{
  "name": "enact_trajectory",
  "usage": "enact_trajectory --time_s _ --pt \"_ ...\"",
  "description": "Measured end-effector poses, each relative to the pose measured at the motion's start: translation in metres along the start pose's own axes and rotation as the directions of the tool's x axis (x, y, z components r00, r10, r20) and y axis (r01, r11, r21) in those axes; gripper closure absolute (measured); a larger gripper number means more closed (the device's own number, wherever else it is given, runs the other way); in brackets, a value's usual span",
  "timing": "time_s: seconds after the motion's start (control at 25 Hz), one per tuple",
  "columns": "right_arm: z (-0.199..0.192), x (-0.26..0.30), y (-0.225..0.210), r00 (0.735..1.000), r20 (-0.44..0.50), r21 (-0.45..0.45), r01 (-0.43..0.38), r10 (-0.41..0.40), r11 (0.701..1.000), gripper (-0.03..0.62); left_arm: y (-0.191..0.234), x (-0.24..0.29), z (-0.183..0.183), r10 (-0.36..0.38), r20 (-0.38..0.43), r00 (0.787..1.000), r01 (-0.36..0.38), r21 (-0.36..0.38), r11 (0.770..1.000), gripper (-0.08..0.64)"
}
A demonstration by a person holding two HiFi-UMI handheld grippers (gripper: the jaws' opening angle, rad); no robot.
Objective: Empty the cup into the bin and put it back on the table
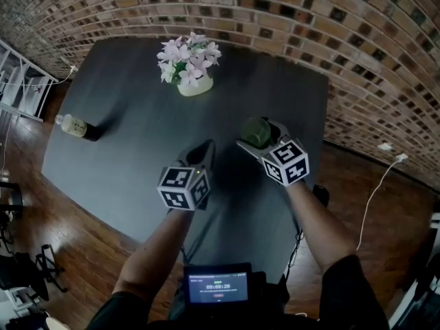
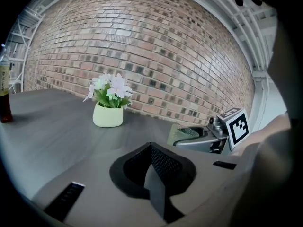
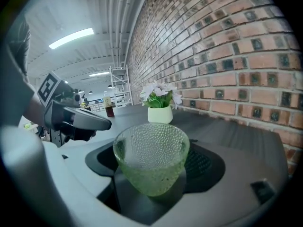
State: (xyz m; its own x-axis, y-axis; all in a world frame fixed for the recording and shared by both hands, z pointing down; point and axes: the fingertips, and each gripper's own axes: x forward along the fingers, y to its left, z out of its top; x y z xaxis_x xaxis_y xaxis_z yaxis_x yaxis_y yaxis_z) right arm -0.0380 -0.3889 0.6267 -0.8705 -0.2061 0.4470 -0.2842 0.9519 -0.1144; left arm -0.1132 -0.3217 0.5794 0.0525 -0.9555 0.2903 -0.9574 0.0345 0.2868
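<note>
1. A screen [image 1: 218, 287] sits nearest, at 6 o'clock.
2. Left gripper [image 1: 205, 150]: jaws pressed together, empty.
3. Right gripper [image 1: 256, 136], at its 3 o'clock, pinches the upright cup [image 3: 151, 156], which looks empty.
4. Emptying seems done; what is left is to set the cup on the table [image 1: 124, 143], flowers [image 1: 190, 60] at 12 o'clock.

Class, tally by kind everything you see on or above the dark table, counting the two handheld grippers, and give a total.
1 cup, green glass, held in the right gripper
1 flower pot
1 bottle
2 grippers, the second being the left gripper, jaws together and empty
Total: 5
</note>
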Motion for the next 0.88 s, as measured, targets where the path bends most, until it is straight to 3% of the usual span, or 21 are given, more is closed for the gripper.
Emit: enact_trajectory --time_s 0.88 --pt "-0.006 0.007 0.001 1.0 0.022 -0.003 0.005 -0.005 1.0 0.181 0.005 0.001 -0.009 0.002 0.001 1.0 -0.002 -0.011 1.0 0.558"
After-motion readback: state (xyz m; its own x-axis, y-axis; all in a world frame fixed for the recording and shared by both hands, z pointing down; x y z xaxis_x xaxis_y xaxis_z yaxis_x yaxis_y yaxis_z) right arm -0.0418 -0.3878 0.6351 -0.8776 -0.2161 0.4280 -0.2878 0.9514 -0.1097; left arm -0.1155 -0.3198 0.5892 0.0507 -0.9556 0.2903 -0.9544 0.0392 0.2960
